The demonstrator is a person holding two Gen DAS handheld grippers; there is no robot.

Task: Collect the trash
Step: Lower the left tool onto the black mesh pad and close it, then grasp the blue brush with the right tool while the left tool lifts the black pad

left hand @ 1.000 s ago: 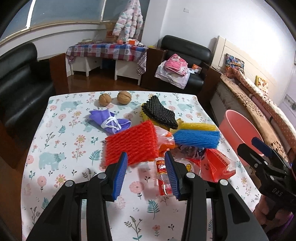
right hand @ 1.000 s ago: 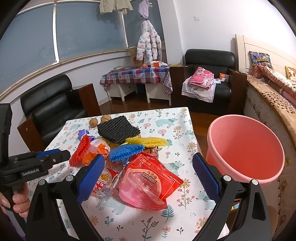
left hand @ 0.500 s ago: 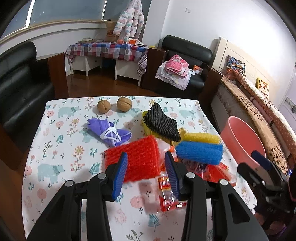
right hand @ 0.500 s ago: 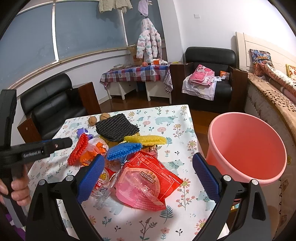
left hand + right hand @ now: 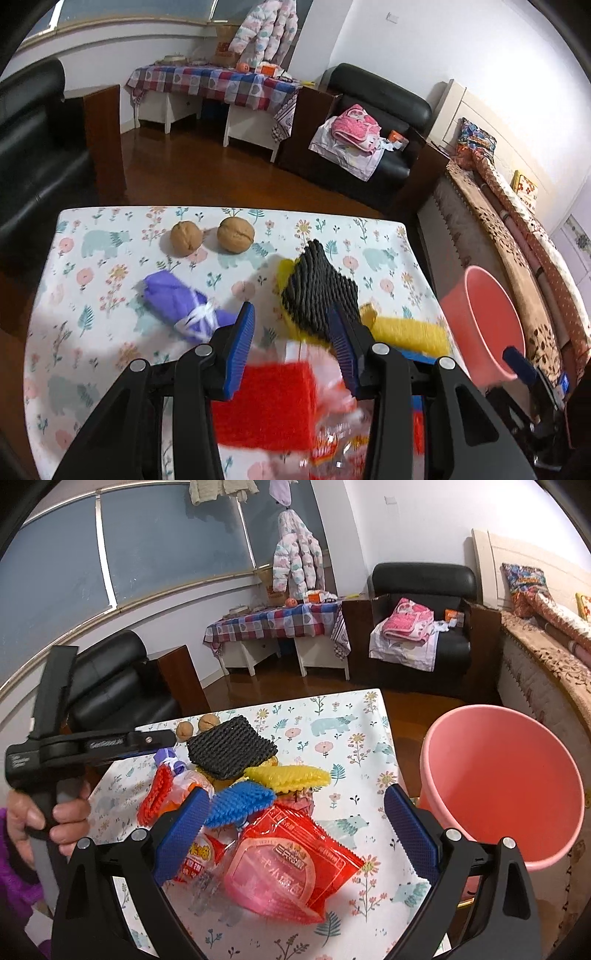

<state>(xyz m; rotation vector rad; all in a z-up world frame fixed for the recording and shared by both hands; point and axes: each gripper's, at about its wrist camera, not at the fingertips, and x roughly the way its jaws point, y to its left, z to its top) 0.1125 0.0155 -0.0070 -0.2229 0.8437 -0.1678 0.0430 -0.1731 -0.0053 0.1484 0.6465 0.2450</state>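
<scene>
Over on the left, the left gripper (image 5: pixel 291 341) is hovering over the trash pile with its jaws spread and nothing between them, red foam net (image 5: pixel 266 402) lying right under it on the floral table (image 5: pixel 92 295). In the middle, the right gripper (image 5: pixel 291 829) is gaping wide above the red snack wrapper (image 5: pixel 295 864), not pinching anything. The pink bucket (image 5: pixel 506 786) is sitting just off the table's right edge.

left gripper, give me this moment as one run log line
left gripper: open, empty, above red foam net | right gripper: open, empty, over red wrapper | pink bucket: no trash seen inside
</scene>
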